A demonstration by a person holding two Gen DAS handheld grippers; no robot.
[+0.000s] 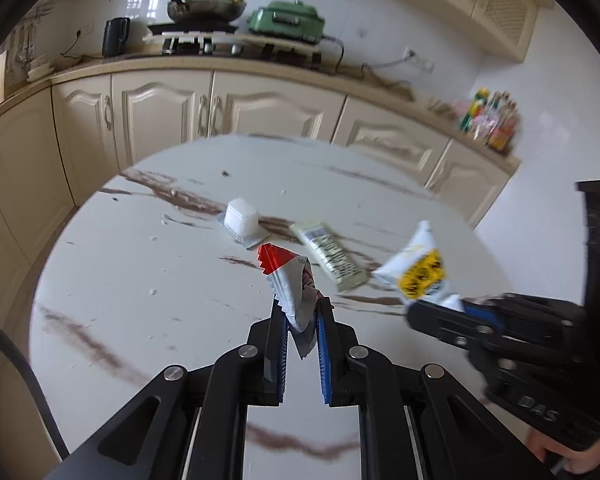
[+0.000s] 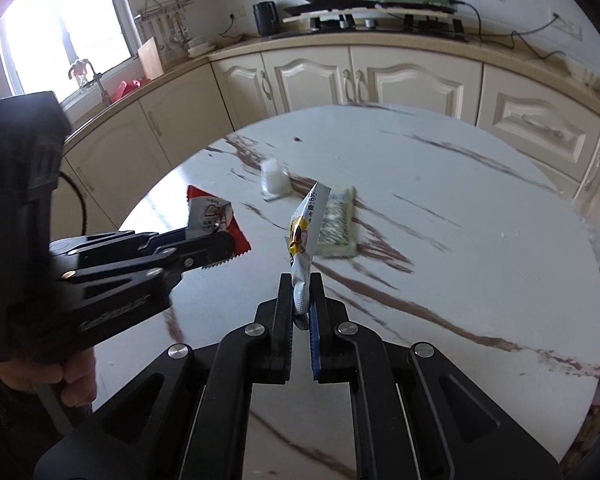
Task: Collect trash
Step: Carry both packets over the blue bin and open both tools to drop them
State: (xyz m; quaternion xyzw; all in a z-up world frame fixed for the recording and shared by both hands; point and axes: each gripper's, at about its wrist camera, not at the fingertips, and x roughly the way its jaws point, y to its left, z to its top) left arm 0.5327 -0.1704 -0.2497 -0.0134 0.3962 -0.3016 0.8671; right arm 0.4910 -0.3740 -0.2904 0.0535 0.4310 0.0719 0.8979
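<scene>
My left gripper (image 1: 302,306) is shut on a red and white wrapper (image 1: 290,280) and holds it above the round marble table (image 1: 140,280). It also shows in the right wrist view (image 2: 210,218), in the left gripper (image 2: 224,250). My right gripper (image 2: 301,282) is shut on a white and yellow wrapper (image 2: 304,232), lifted off the table; it shows in the left wrist view (image 1: 418,264) in the right gripper (image 1: 420,312). A pale green wrapper (image 1: 328,254) (image 2: 338,224) and a small white plastic cup (image 1: 242,218) (image 2: 274,182) lie on the table.
Cream kitchen cabinets (image 1: 236,104) and a counter run behind the table, with a stove, a wok (image 1: 206,6), a green appliance (image 1: 286,20) and a black kettle (image 1: 115,36). Bottles (image 1: 490,118) stand on the counter at right. A window (image 2: 68,20) is at left.
</scene>
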